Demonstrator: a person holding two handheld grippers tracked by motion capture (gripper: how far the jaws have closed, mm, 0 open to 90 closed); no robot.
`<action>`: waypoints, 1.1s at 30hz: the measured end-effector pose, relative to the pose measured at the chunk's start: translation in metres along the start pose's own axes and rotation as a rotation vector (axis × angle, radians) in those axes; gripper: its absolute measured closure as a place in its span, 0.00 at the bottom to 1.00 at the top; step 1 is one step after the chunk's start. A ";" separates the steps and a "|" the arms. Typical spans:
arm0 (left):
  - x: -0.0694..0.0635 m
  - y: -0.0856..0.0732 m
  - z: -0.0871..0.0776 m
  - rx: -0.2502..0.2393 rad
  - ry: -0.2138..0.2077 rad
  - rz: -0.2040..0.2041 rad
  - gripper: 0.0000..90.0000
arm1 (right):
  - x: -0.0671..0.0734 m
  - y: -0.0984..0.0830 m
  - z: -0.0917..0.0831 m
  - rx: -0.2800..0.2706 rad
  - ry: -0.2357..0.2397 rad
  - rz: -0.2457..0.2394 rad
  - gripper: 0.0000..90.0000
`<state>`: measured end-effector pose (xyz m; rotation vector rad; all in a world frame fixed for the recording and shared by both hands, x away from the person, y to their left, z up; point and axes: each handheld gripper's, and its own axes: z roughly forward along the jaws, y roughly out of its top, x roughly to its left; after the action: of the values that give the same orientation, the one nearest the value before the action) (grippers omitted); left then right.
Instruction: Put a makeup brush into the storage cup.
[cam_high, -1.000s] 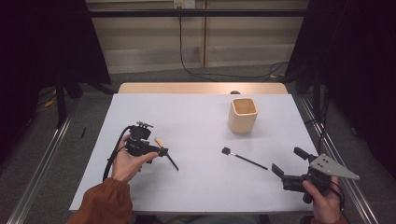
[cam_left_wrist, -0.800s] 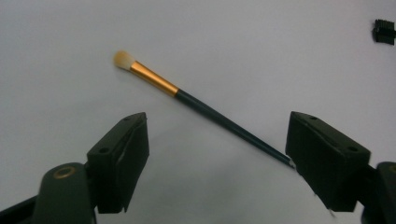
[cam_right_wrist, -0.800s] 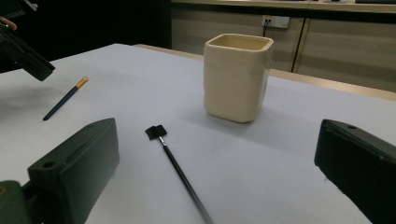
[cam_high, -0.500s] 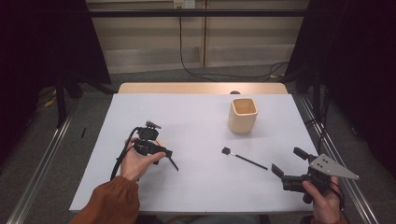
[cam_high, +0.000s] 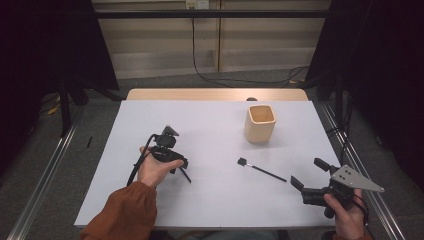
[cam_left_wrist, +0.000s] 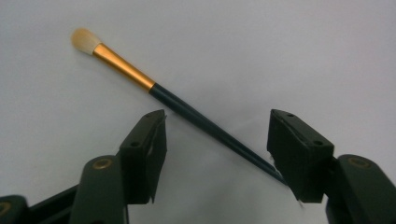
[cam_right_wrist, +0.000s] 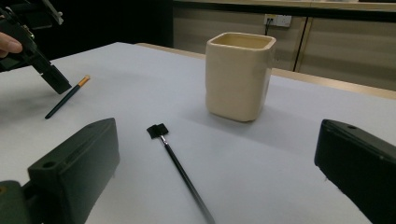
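White table (cam_high: 215, 200), two brushes (one cup (cam_high: 260, 123)).

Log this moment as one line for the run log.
left gripper: jaws closing around gold-banded brush, not yet gripping | right gripper: open, idle | black brush: on table | cup: upright

I count two brushes on my table: one with a gold ferrule and pale tip (cam_left_wrist: 122, 67), lying flat, and one thin black brush with a small square head (cam_high: 261, 169). I see one cream cup (cam_high: 260, 123), upright and square-mouthed. One white table (cam_high: 215, 200) carries all three. I have two grippers in play, the left gripper (cam_left_wrist: 217, 142) and the right gripper (cam_high: 309, 172), one per hand.
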<state>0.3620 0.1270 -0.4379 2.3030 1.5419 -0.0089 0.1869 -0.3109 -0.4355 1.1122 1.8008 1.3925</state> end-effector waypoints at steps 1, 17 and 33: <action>-0.001 0.001 0.001 0.018 0.006 0.000 0.43 | 0.000 0.000 0.000 0.000 0.002 0.001 0.00; -0.016 0.014 0.019 0.134 0.118 0.034 0.49 | -0.001 0.000 -0.001 -0.006 -0.011 0.007 0.00; -0.007 0.017 0.017 0.167 0.140 0.074 0.77 | 0.000 -0.001 0.001 0.005 0.004 -0.001 0.00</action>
<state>0.3780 0.1095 -0.4472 2.5388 1.5762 0.0453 0.1873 -0.3102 -0.4362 1.1119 1.8083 1.3913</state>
